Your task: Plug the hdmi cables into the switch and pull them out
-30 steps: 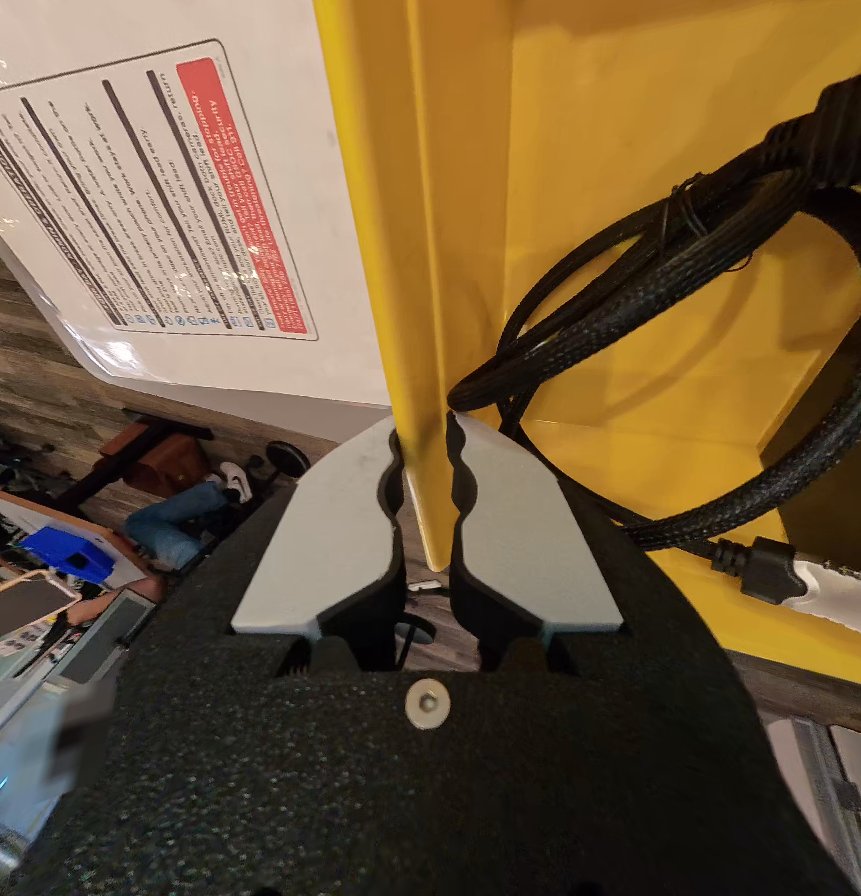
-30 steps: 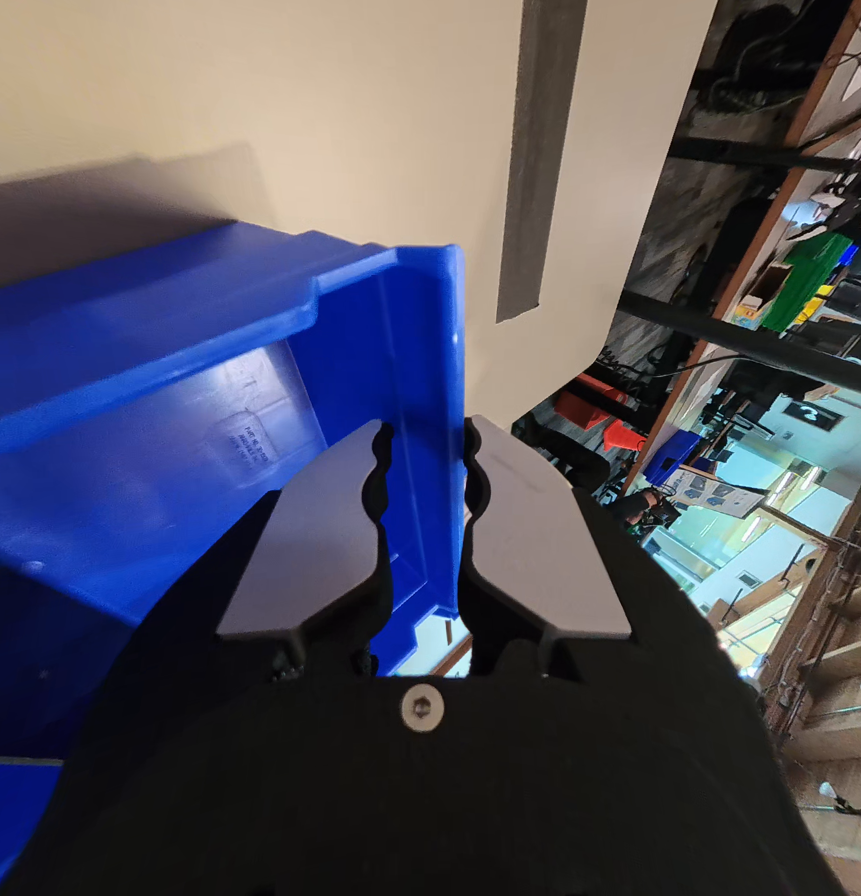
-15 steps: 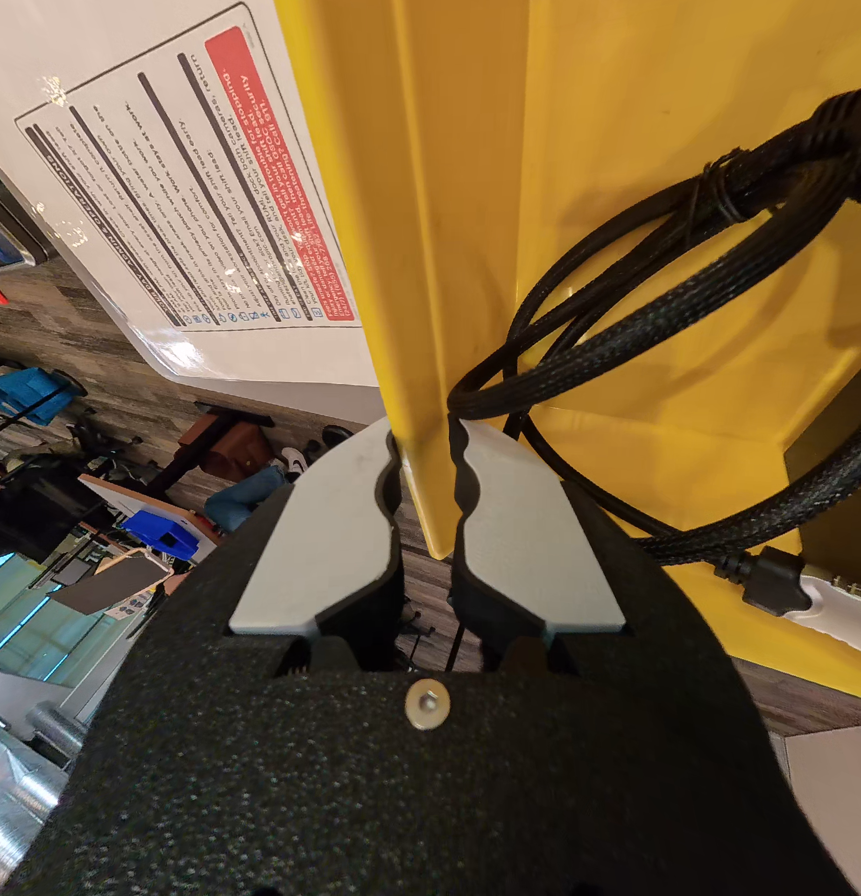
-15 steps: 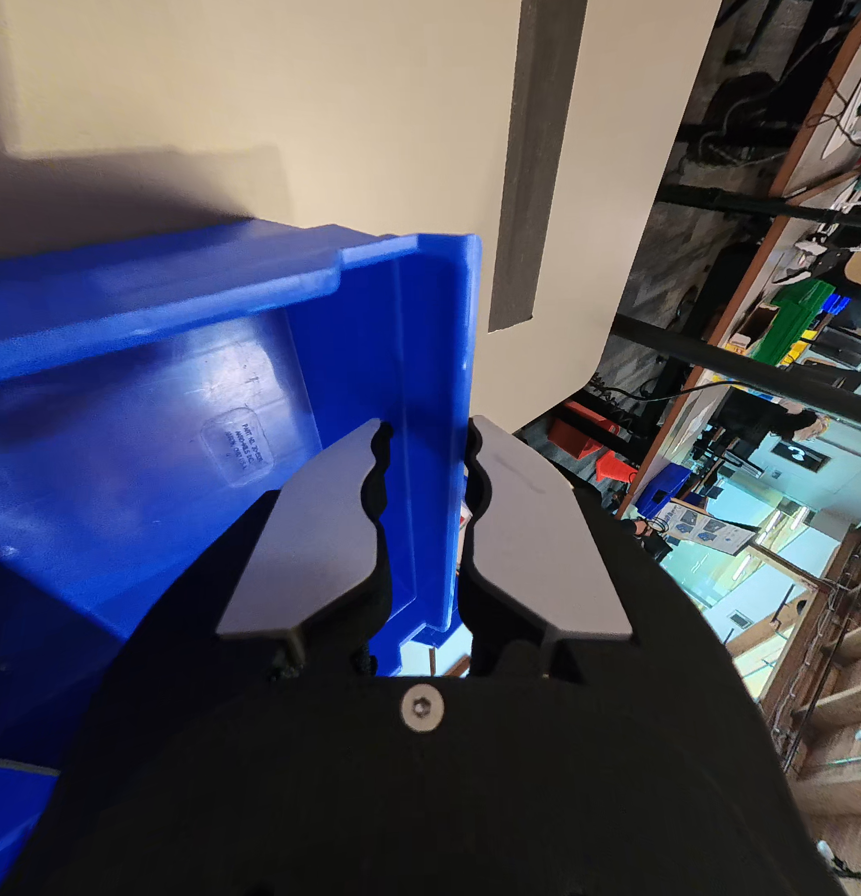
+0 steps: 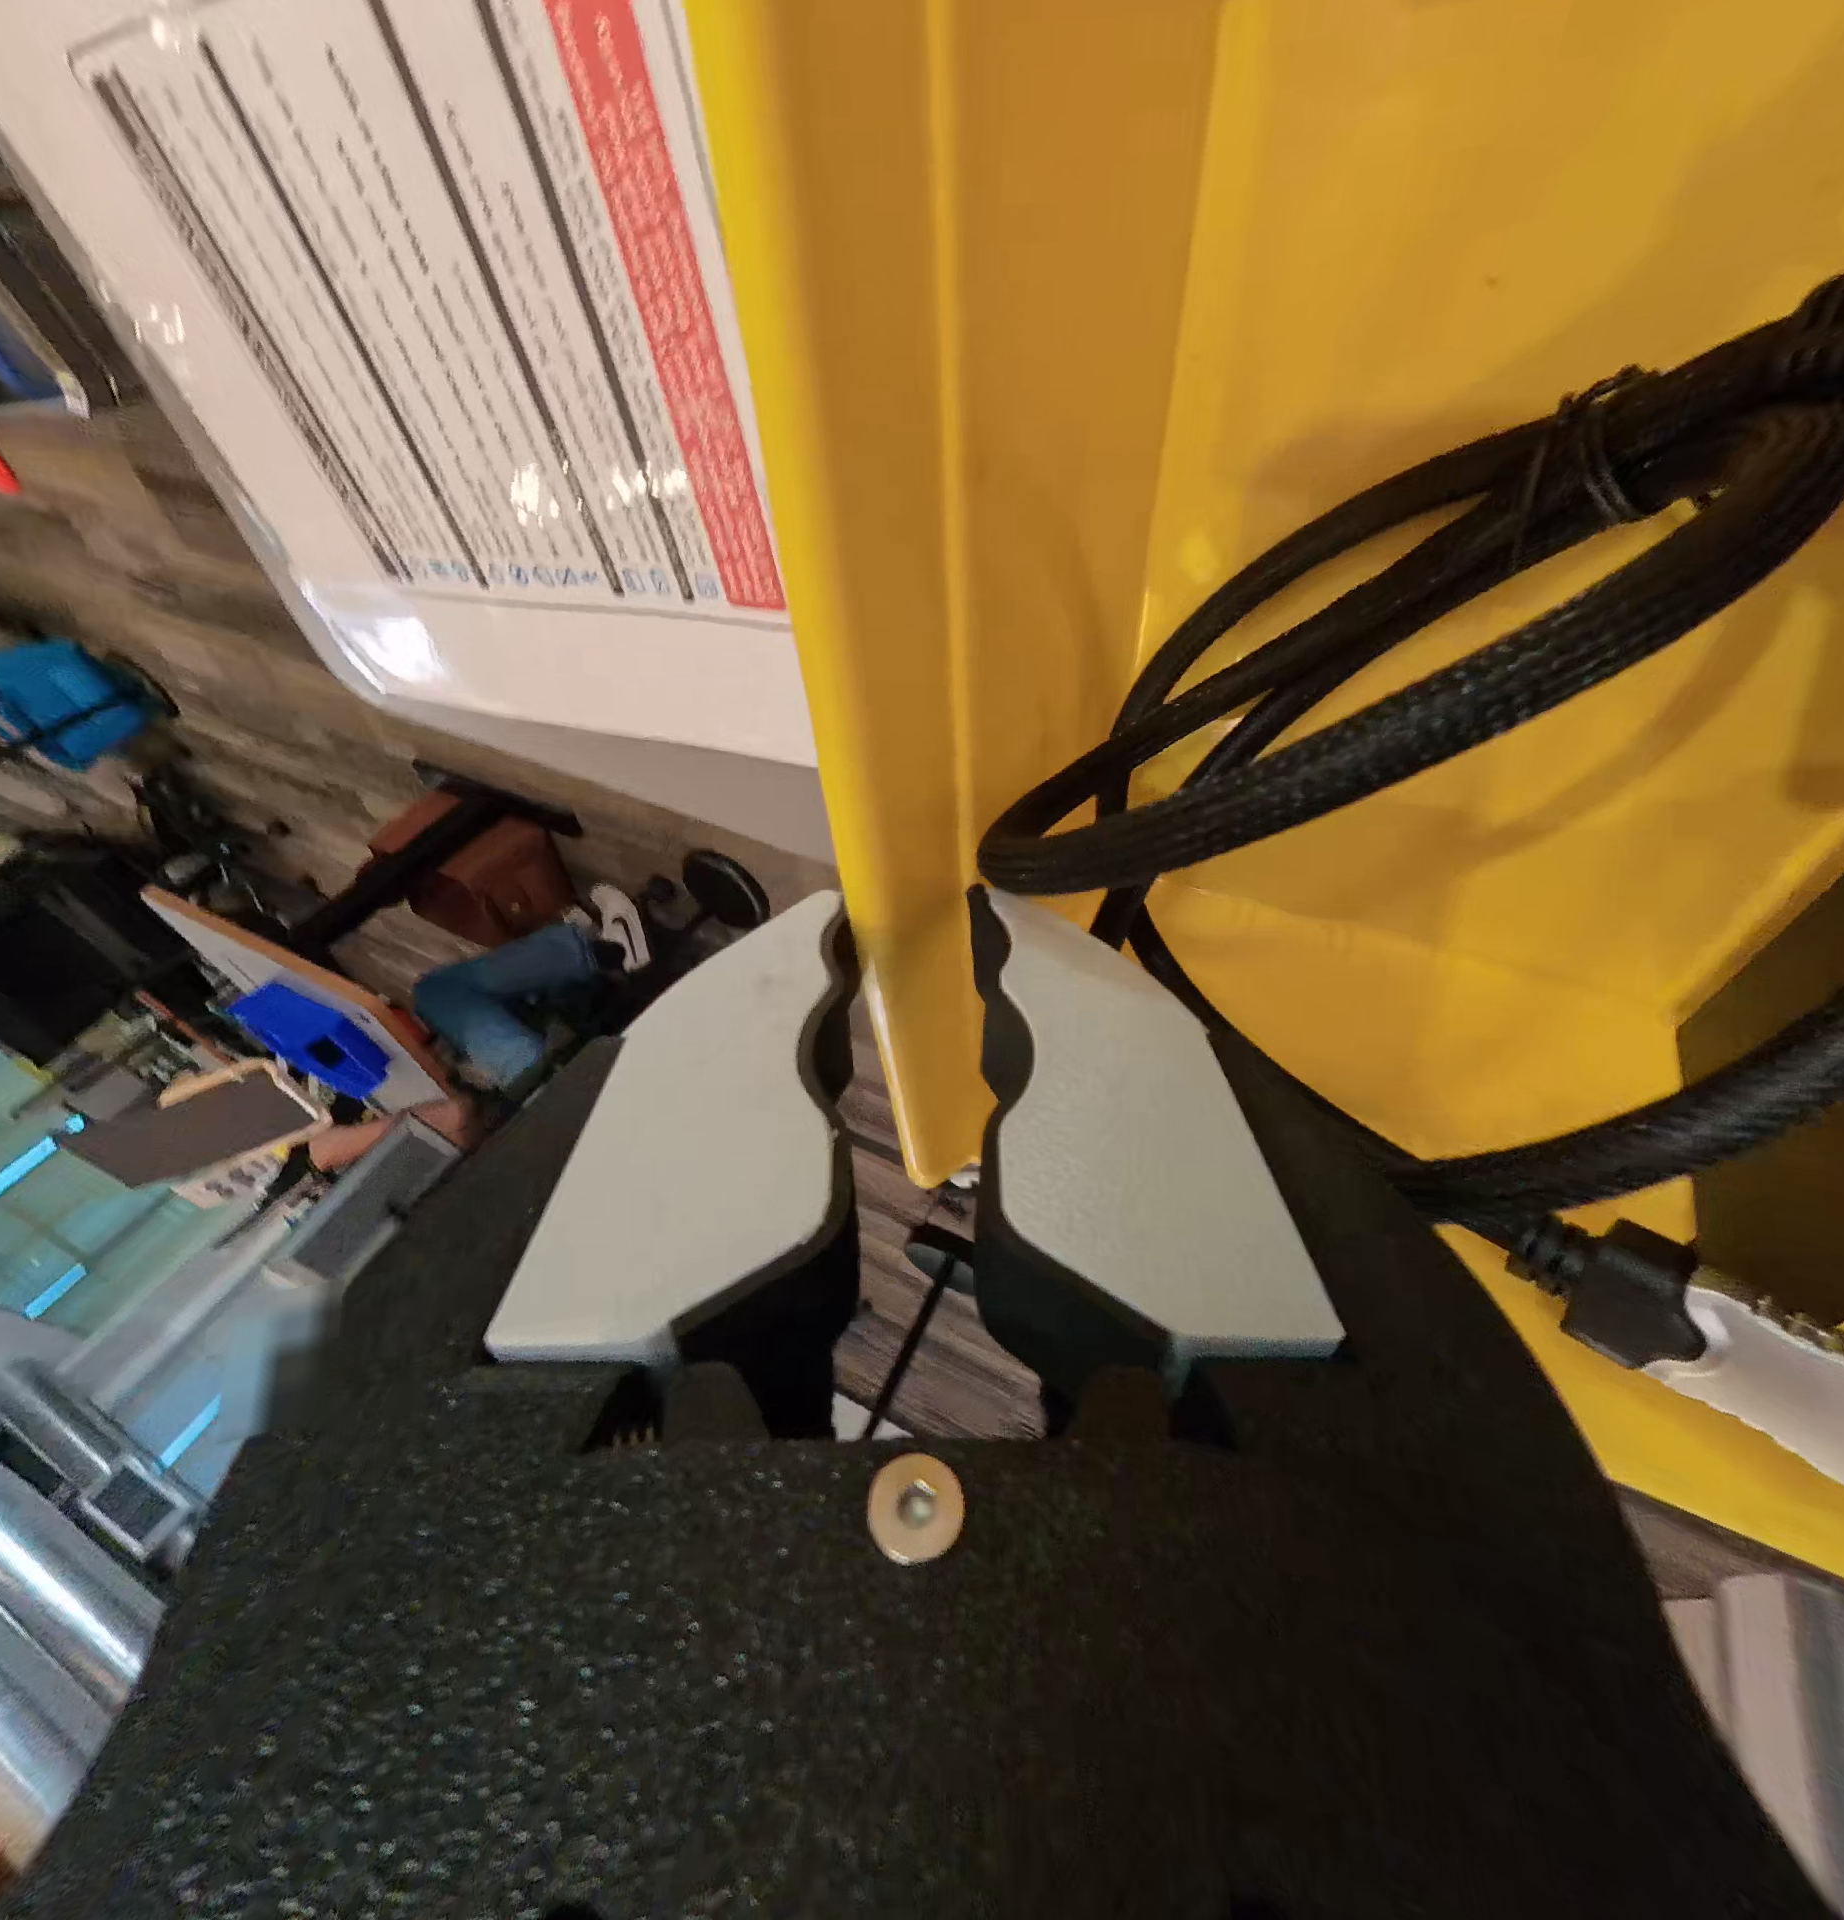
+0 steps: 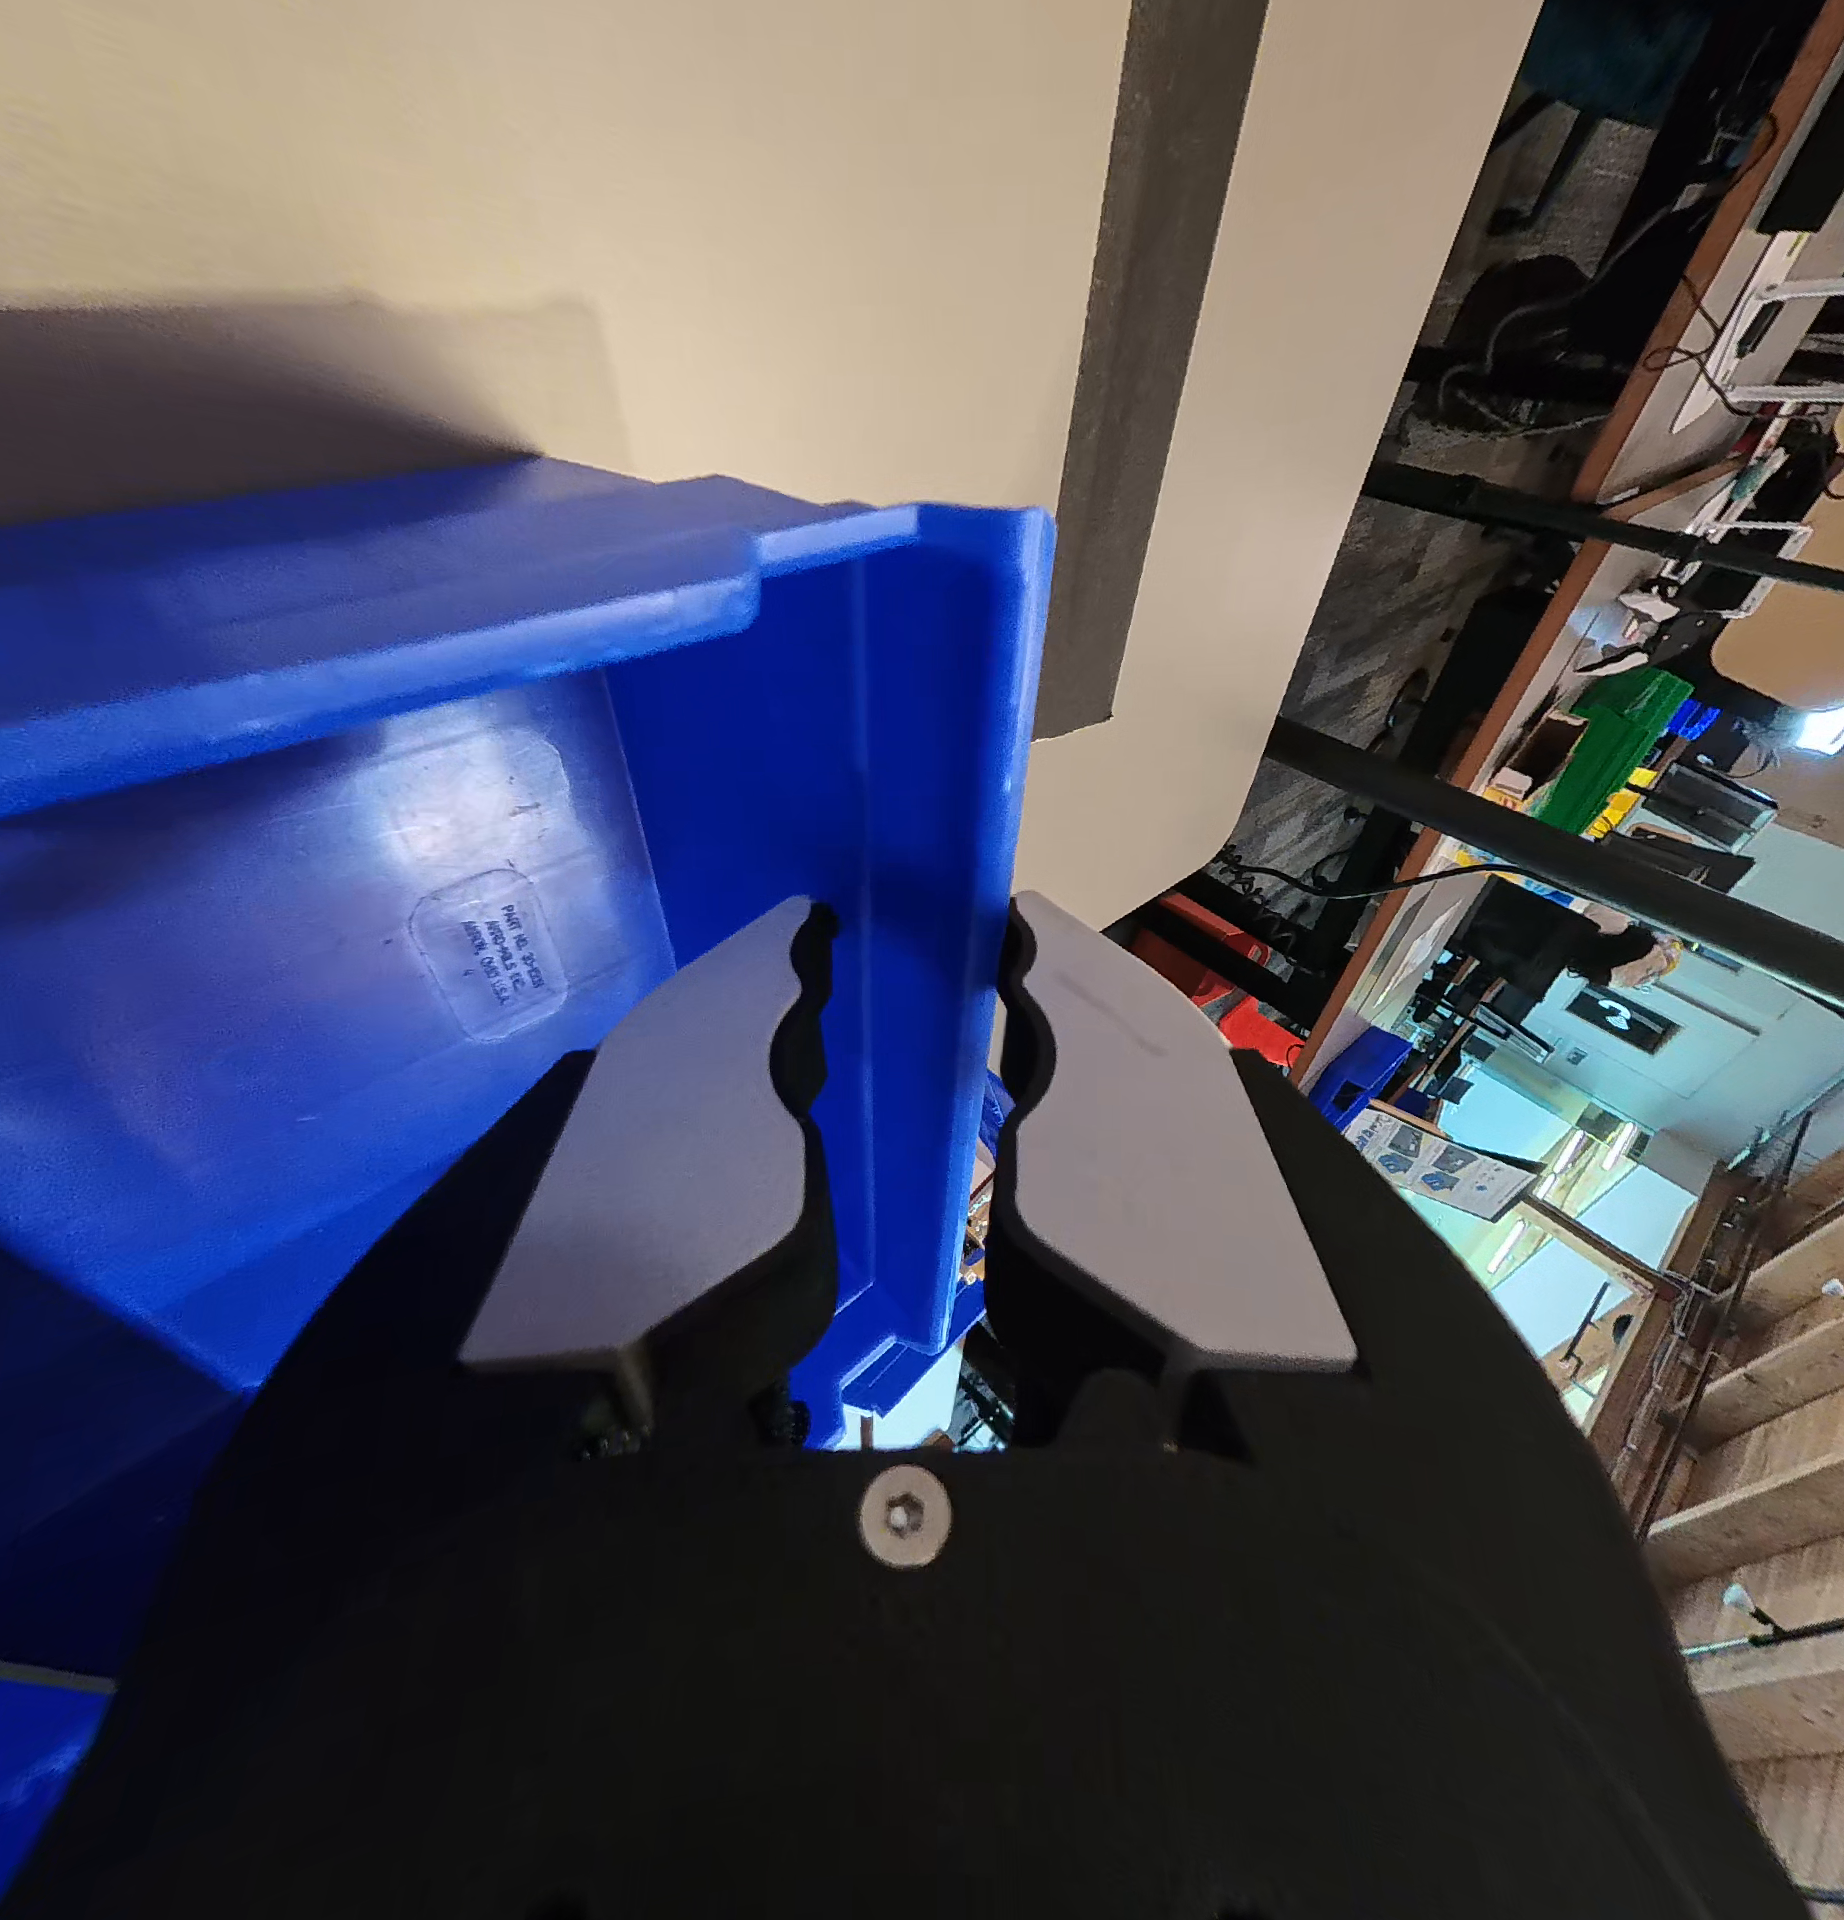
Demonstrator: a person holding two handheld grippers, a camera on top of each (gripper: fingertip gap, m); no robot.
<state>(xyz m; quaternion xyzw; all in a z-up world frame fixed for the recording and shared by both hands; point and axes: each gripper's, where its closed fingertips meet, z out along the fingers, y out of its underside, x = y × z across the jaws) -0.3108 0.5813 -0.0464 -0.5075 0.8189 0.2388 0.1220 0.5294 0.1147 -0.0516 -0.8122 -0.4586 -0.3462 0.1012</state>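
Observation:
In the left wrist view my left gripper (image 5: pixel 907 925) is shut on the side wall of a yellow bin (image 5: pixel 897 623), with both fingertips against the wall's rim. A coiled black braided cable (image 5: pixel 1469 675) lies inside that bin, and its plug (image 5: pixel 1624 1294) rests at the right. In the right wrist view my right gripper (image 6: pixel 918 925) is shut on the side wall of a blue bin (image 6: pixel 928 727). I see nothing inside the blue bin; its floor (image 6: pixel 326 987) shows only a moulded stamp.
A white table (image 5: pixel 585 686) carries a laminated printed sheet (image 5: pixel 430 312). The same pale table (image 6: pixel 689 260) with a grey strip (image 6: pixel 1157 364) lies behind the blue bin. Beyond its edges are wood floor, desks, small bins and a seated person's legs (image 5: pixel 502 997). Tip to tip, the grippers are about 95 centimetres apart.
Both bins have stayed in my grippers while the background shifted. The printed sheet slid up and right in the left view. The blue bin's corner sits slightly lower and further right in the right view.

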